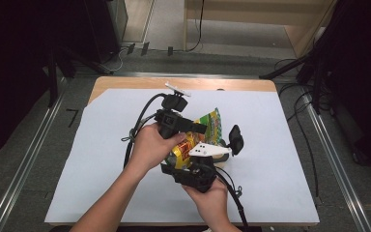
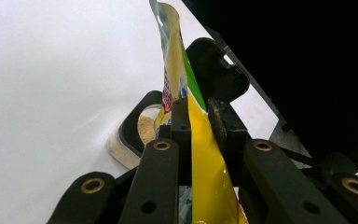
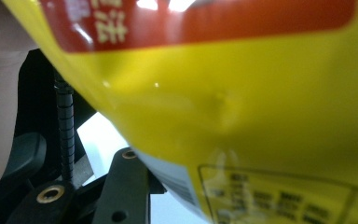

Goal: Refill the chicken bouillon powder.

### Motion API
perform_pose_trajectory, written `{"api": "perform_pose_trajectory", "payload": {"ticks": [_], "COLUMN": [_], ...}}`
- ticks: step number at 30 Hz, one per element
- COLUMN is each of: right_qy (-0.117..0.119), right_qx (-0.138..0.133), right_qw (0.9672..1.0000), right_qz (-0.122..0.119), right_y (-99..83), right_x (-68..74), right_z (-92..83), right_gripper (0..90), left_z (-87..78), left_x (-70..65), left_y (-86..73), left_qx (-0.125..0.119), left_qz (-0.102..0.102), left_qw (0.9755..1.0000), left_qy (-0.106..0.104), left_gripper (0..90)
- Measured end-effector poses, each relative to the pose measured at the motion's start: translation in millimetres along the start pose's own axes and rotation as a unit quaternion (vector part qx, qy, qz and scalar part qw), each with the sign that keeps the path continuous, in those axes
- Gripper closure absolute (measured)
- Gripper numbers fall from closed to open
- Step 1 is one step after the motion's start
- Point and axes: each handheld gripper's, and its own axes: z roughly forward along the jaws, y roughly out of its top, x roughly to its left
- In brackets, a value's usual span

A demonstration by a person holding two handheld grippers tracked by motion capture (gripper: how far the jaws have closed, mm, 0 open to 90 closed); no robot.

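Over the middle of the white surface (image 1: pixel 101 159), your two forearms come in from the near edge and meet around a yellow snack bag (image 1: pixel 207 126). Your left hand (image 1: pixel 149 145) curls over the left gripper (image 2: pixel 199 119), whose jaws are clamped on the bag's upper part. Your right hand (image 1: pixel 211 195) cups the right gripper (image 1: pixel 195 171) from below; its jaws seem to hold the bag's lower end. Just beyond, an open container (image 2: pixel 140 135) with a flipped-up black lid (image 2: pixel 214 70) holds pale crumbs.
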Motion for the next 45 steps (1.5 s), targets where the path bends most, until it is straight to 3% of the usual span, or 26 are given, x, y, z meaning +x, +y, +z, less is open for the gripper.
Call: {"api": "perform_pose_trajectory", "payload": {"ticks": [7, 12, 21, 27, 31, 40, 45], "right_qy": [0.007, 0.021, 0.017, 0.029, 0.038, 0.031, 0.026], "right_qx": [0.001, -0.003, -0.004, 0.009, 0.023, 0.038, 0.052], "right_qw": [1.0, 0.9995, 0.9995, 0.9987, 0.9979, 0.998, 0.998], "right_qz": [0.006, 0.025, 0.026, 0.041, 0.047, 0.04, 0.025], "right_y": [-1.4, -4.6, -6.7, -0.1, 3.4, 5.4, 9.0], "right_x": [-0.6, -1.2, -1.0, -4.5, -6.0, -6.3, -4.8], "right_z": [1.0, 3.1, 3.6, 1.4, 1.4, 1.3, 1.7], "right_gripper": [66.1, 67.1, 66.9, 66.2, 66.0, 65.5, 65.7], "left_z": [1.7, 2.3, 2.3, 2.0, 3.0, 4.5, 4.2], "left_x": [0.0, 1.0, 3.1, 17.0, 21.0, 27.6, 36.4], "left_y": [-0.6, -1.0, -0.9, 0.7, 0.6, -0.1, -0.2], "left_qx": [0.008, 0.014, 0.013, 0.013, 0.017, 0.021, 0.03], "left_qz": [-0.001, -0.002, -0.011, -0.052, -0.063, -0.081, -0.102], "left_qw": [0.9999, 0.9998, 0.9997, 0.9984, 0.9977, 0.996, 0.9935], "left_qy": [0.009, 0.014, 0.014, -0.016, -0.021, -0.033, -0.039], "left_gripper": [81.8, 83.0, 83.3, 82.3, 81.8, 81.5, 81.2]}}
